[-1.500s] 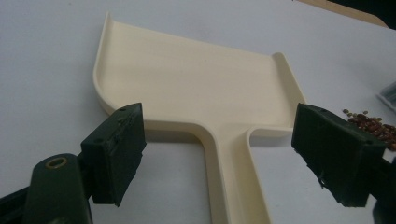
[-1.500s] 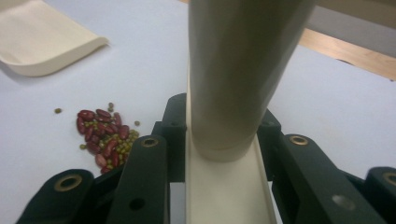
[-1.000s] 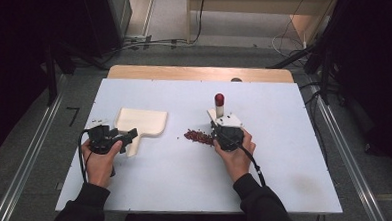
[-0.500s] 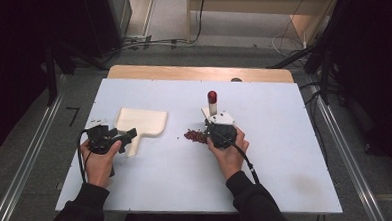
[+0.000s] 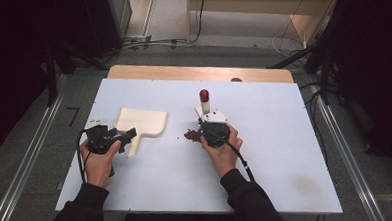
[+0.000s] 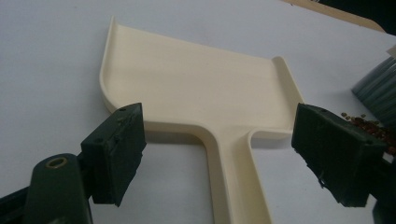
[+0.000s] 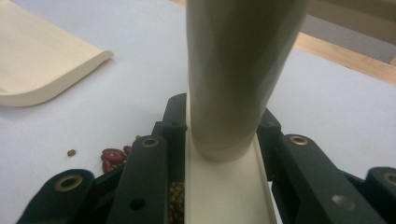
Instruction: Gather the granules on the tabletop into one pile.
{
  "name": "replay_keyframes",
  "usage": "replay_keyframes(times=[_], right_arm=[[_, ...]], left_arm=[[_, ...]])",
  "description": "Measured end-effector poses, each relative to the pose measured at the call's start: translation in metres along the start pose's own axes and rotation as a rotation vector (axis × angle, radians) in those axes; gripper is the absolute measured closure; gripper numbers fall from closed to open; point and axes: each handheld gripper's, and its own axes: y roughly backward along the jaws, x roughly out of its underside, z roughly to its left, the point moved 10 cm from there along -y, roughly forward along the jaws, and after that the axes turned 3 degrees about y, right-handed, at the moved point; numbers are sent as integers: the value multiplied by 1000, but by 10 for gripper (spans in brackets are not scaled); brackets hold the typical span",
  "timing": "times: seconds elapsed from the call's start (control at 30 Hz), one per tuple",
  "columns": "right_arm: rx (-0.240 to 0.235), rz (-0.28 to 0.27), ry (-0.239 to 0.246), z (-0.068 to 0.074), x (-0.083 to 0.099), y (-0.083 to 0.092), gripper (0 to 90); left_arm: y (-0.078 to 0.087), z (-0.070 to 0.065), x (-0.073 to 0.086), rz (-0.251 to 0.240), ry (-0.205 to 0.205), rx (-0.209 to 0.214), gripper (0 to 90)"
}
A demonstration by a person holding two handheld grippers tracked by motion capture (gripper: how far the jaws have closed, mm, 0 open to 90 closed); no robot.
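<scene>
At the centre of the high view, our right gripper (image 5: 208,121) is clamped on a cream brush (image 5: 204,104) with a red-tipped handle that stands upright above it. In the right gripper view the jaws press both sides of the brush base (image 7: 224,186), and its round handle rises up the middle of the frame. Red beans (image 5: 191,135) lie on the white table (image 5: 285,136) just left of this gripper. At left of centre, our left gripper (image 5: 127,135) rests with jaws wide apart. In the left gripper view they straddle the dustpan (image 6: 196,88) handle without touching it.
</scene>
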Motion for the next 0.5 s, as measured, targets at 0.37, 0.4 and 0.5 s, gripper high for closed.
replay_keyframes(times=[0.37, 0.4, 0.5], right_arm=[[-30, -10, 13, 10, -5, -3, 643], [-32, -8, 11, 11, -6, -3, 643], [-33, -8, 25, 14, -6, -5, 643]], left_arm=[[0, 1, 0, 0, 0, -2, 183], [0, 0, 0, -1, 1, -2, 183], [0, 1, 0, -2, 2, -1, 183]])
